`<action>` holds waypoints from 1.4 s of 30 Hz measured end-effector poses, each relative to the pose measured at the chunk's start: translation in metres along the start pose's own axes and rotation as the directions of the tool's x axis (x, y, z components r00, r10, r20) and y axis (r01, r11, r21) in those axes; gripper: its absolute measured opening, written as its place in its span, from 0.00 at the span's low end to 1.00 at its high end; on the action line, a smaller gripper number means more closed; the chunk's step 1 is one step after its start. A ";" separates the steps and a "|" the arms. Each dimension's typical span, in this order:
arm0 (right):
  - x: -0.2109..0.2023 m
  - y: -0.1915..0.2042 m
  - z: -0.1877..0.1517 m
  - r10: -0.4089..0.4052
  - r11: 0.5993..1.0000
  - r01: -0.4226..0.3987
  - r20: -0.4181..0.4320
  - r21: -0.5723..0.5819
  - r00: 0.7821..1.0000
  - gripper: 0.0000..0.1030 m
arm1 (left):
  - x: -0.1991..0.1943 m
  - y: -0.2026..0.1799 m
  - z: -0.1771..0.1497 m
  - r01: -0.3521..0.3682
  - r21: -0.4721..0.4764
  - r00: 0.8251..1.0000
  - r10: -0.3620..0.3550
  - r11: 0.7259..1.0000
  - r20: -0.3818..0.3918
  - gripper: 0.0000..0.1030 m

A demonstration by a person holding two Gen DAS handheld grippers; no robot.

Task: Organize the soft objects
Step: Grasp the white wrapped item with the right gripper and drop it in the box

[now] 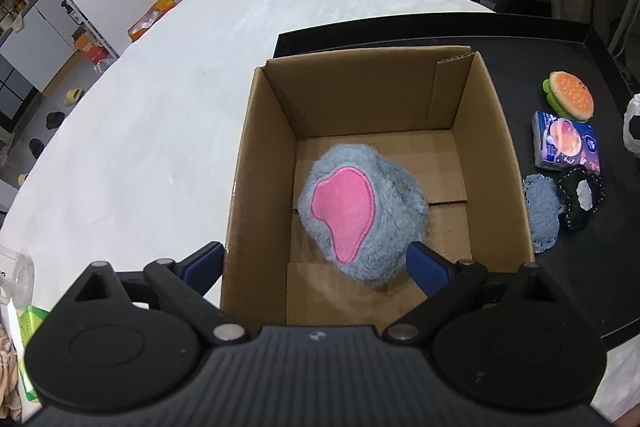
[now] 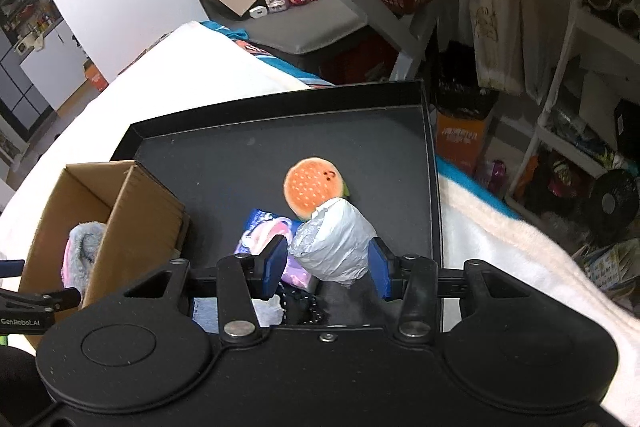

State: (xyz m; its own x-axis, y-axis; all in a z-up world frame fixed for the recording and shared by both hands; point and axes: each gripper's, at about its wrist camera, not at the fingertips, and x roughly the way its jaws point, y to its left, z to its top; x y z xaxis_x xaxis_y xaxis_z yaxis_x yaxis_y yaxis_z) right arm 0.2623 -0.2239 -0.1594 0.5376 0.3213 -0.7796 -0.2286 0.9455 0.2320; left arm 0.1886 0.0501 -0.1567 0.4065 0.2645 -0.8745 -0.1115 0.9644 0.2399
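An open cardboard box (image 1: 260, 155) (image 2: 132, 211) stands on the left of a black tray (image 1: 580, 287) (image 2: 240, 147). In it lies a grey fluffy plush with a pink patch (image 1: 360, 211) (image 2: 80, 243). My left gripper (image 1: 316, 265) hovers over the box's near edge, open wide, with nothing between its fingers. My right gripper (image 2: 328, 265) is shut on a white crumpled soft toy (image 2: 332, 243), held just above the tray. The toy's white and black edge (image 1: 632, 123) shows at the right border of the left wrist view.
On the tray, right of the box, lie an orange burger plush (image 1: 570, 97) (image 2: 314, 189), a blue tissue pack (image 1: 566, 143) (image 2: 264, 235), a blue denim pad (image 1: 542, 215) and a black stitched pouch (image 1: 580, 199). The tray rests on a white blanket (image 1: 160, 107). Cluttered shelves stand behind.
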 end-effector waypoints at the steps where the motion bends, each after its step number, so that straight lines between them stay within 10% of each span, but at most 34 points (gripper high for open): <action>1: -0.001 0.002 0.000 -0.004 1.000 0.004 0.000 -0.006 1.000 0.43 | -0.001 0.001 0.000 0.001 -0.003 1.000 -0.001 1.000 0.000 0.94; 18: -0.024 0.074 0.021 0.079 0.992 -0.072 0.067 -0.104 0.995 0.42 | -0.002 0.034 -0.012 0.090 -0.056 0.996 -0.088 0.994 0.024 0.90; 42: -0.017 0.158 0.016 0.168 0.939 -0.135 0.080 -0.318 0.983 0.43 | 0.016 0.058 -0.027 0.148 -0.171 0.989 -0.147 0.974 0.022 0.31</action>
State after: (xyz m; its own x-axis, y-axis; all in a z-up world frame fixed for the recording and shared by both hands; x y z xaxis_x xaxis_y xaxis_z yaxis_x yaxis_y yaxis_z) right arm 0.2294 -0.0790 -0.1001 0.5544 0.4788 -0.6807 -0.5448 0.8271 0.1381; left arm 0.1640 0.1106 -0.1686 0.4382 0.1203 -0.8908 -0.2032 0.9786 0.0322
